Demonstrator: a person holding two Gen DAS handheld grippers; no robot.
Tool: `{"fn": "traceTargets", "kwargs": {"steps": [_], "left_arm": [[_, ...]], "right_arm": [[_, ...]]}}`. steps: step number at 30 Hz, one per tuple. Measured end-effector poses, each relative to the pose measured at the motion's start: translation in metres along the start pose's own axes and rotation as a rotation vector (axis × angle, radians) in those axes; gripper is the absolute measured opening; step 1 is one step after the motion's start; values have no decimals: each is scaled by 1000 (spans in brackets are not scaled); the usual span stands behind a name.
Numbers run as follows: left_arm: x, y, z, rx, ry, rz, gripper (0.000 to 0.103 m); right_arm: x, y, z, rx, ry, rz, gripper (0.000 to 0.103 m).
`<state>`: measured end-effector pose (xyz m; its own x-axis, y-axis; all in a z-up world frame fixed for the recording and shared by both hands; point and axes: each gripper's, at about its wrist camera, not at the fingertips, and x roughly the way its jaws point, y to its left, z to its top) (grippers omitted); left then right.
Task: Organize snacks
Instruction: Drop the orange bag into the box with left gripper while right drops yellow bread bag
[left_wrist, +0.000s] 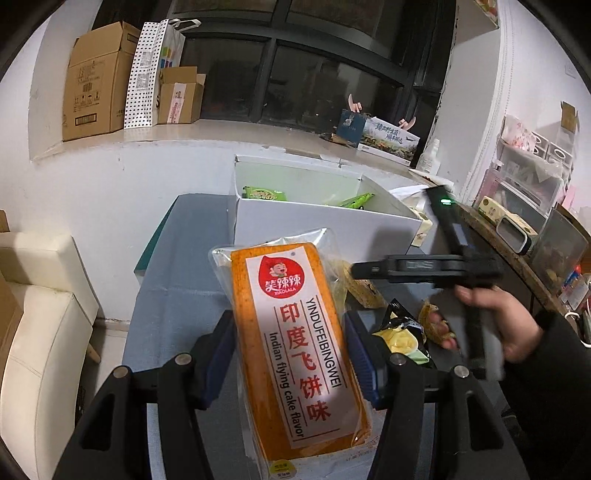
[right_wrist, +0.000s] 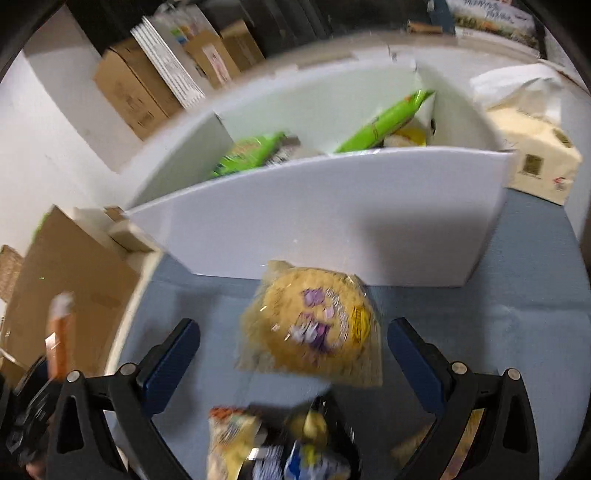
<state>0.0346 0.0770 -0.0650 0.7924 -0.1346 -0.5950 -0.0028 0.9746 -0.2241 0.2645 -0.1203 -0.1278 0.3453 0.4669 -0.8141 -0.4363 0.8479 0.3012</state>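
My left gripper (left_wrist: 290, 354) is shut on a long orange snack pack (left_wrist: 291, 332) labelled "Indian flying cake flavor" and holds it above the blue table, short of the white box (left_wrist: 317, 225). The box holds green snack packs (right_wrist: 384, 122). My right gripper (right_wrist: 293, 350) is open and empty, its jaws wide on either side of a round yellow cake in a clear wrapper (right_wrist: 314, 328) that lies on the table before the white box (right_wrist: 332, 221). The right gripper also shows in the left wrist view (left_wrist: 369, 271), held by a hand.
More loose snacks lie near the front: a black and yellow pack (left_wrist: 399, 328) and yellow packs (right_wrist: 232, 435). A tissue box (right_wrist: 535, 151) stands right of the white box. Cardboard boxes (left_wrist: 96, 81) sit on the window ledge. A cream chair (left_wrist: 40, 332) stands left.
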Motion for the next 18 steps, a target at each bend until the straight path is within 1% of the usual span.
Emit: {"fn": "traceTargets", "kwargs": {"steps": [3, 5, 6, 7, 8, 9, 11, 12, 13, 16, 18], "left_arm": [[4, 1, -2, -14, 5, 8, 63], [4, 2, -3, -18, 6, 2, 63], [4, 2, -3, -16, 8, 0, 63], [4, 2, -4, -15, 6, 3, 63], [4, 2, -4, -16, 6, 2, 63], [4, 2, -3, -17, 6, -2, 63], [3, 0, -3, -15, 3, -1, 63], [2, 0, -3, -12, -1, -2, 63], [1, -1, -3, -9, -4, -4, 63], [-1, -6, 0, 2, -11, -16, 63], [-2, -13, 3, 18, -19, -28, 63]], "right_arm": [[19, -3, 5, 35, 45, 8, 103], [31, -7, 4, 55, 90, -5, 103], [31, -6, 3, 49, 83, -5, 103], [30, -5, 2, 24, 74, -1, 96], [29, -4, 0, 16, 74, 9, 91], [25, -6, -3, 22, 62, 10, 86], [10, -10, -8, 46, 24, 20, 82], [2, -12, -12, 52, 5, 35, 82], [-12, -12, -17, 57, -34, 49, 82], [-51, -9, -39, 37, -128, 62, 82], [-72, -7, -52, 34, -168, 75, 82]]}}
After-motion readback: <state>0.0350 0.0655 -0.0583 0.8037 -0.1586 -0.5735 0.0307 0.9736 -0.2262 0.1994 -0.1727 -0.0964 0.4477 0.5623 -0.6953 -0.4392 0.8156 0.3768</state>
